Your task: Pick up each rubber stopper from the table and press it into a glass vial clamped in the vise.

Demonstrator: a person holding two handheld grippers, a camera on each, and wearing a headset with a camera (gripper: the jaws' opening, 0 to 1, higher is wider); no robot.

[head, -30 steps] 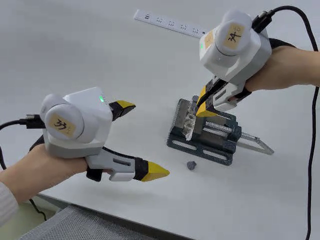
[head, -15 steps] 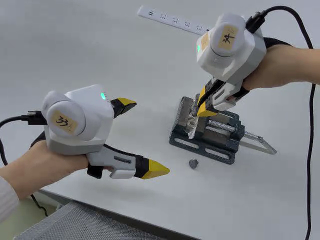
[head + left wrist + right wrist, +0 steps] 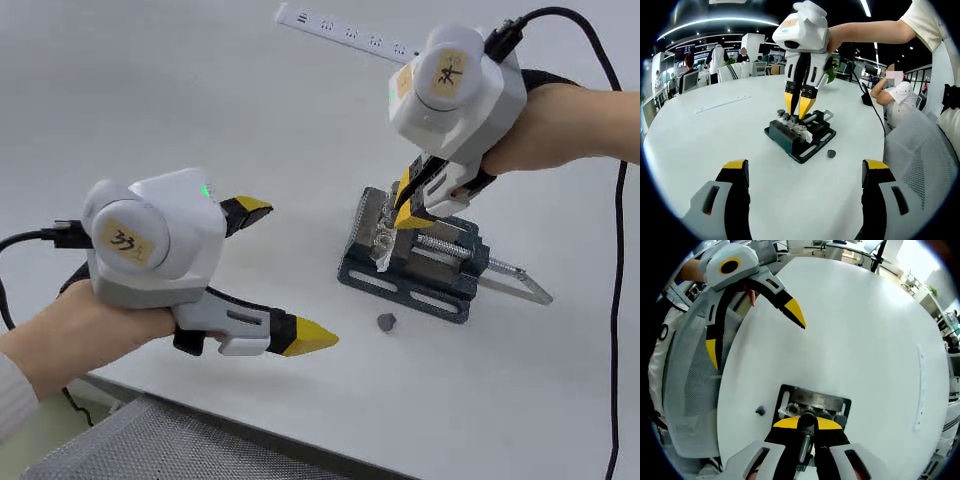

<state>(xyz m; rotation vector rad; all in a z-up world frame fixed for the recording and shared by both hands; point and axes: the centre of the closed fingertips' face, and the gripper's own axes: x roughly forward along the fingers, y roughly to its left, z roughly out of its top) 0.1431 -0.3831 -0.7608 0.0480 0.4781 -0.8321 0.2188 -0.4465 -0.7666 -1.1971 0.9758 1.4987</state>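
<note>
Grey rubber stopper (image 3: 386,321) lies loose on the worktop (image 3: 150,100), at 6 o'clock of the vise (image 3: 445,285). Little has shifted. The right tongs (image 3: 405,216) still hang tips-down over the glass vials (image 3: 384,243), drawn almost together; whether they pinch a stopper I cannot tell. The left tongs (image 3: 283,275), at 9 o'clock, stay spread wide and empty. The pressing step looks unfinished.

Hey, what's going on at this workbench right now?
A person is working with a handheld gripper in each hand. The right gripper is down over the glass vials clamped in the vise, its jaws drawn nearly together at their tops; whether a stopper sits between them is hard to tell. The left gripper hovers open above the table, holding nothing. One loose rubber stopper lies on the table beside the vise.
</note>
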